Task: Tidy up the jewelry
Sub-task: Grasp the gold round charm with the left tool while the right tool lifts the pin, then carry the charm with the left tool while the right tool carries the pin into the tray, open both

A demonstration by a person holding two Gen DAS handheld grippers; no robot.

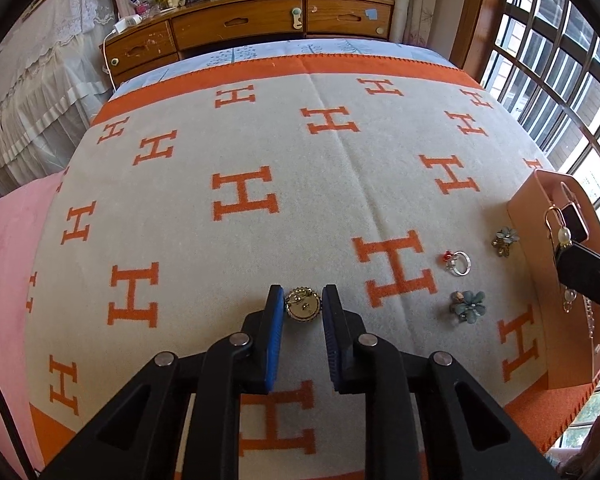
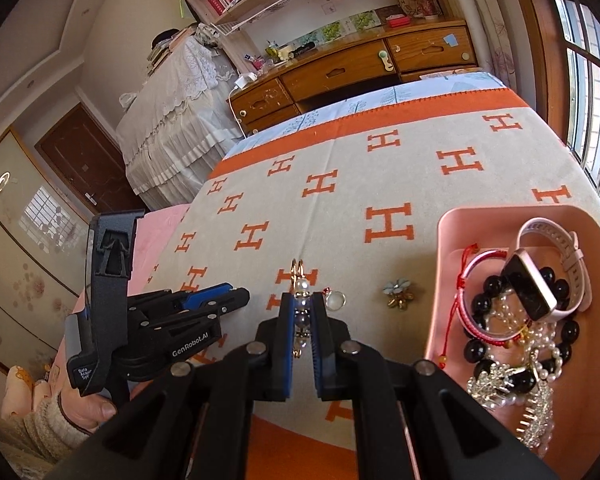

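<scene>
My left gripper [image 1: 302, 310] is shut on a round gold brooch [image 1: 302, 306], held between its blue pads just above the H-pattern blanket. My right gripper [image 2: 303, 312] is shut on a gold beaded hair clip [image 2: 301, 300] with pearls, held above the blanket left of the pink tray [image 2: 444, 280]. The tray holds a pink smartwatch [image 2: 536, 284], a red bracelet [image 2: 472, 300], black beads and pearl pieces. A silver ring with a red stone [image 1: 457, 263] and two blue flower pieces [image 1: 469, 305] [image 1: 505, 240] lie on the blanket left of the tray [image 1: 540, 272].
The blanket [image 1: 260, 200] covers a bed. A wooden dresser [image 1: 240, 28] stands at the far end, a window [image 1: 560, 92] on the right, a lace-covered piece [image 1: 32, 80] on the left. The left gripper [image 2: 204, 304] shows in the right wrist view, low left.
</scene>
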